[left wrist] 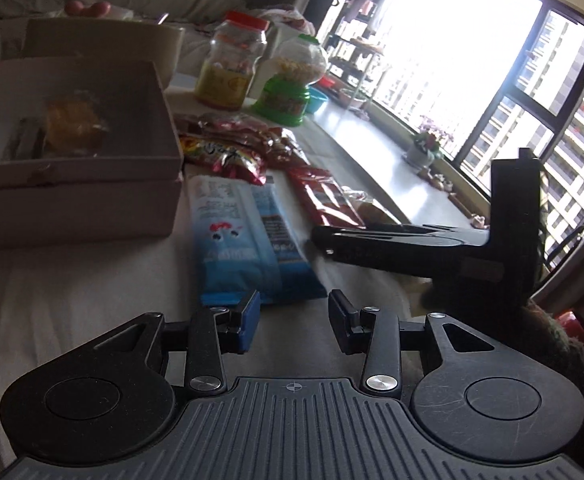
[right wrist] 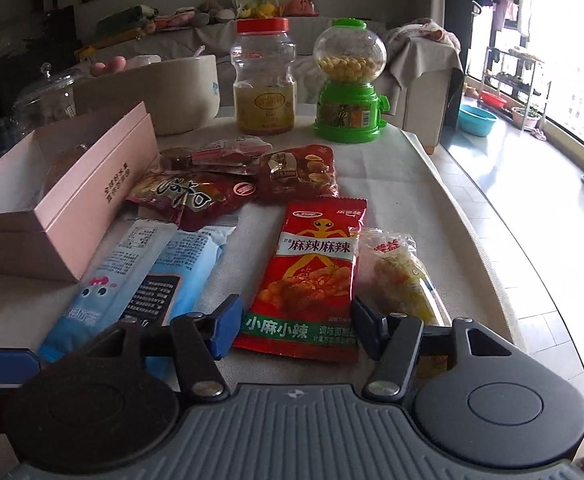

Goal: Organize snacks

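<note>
Though blurred, box contents (left wrist: 71, 128) indistinct

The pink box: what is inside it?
In the open pink box lies one orange-yellow wrapped snack, with a dark, blurry item beside it. What that item is cannot be told. The near wall hides the front of the box's floor.

Pink box (right wrist: 71, 216) contents blurred; yellow packet (right wrist: 408, 276) near end hidden behind right gripper (right wrist: 296, 324).
</note>
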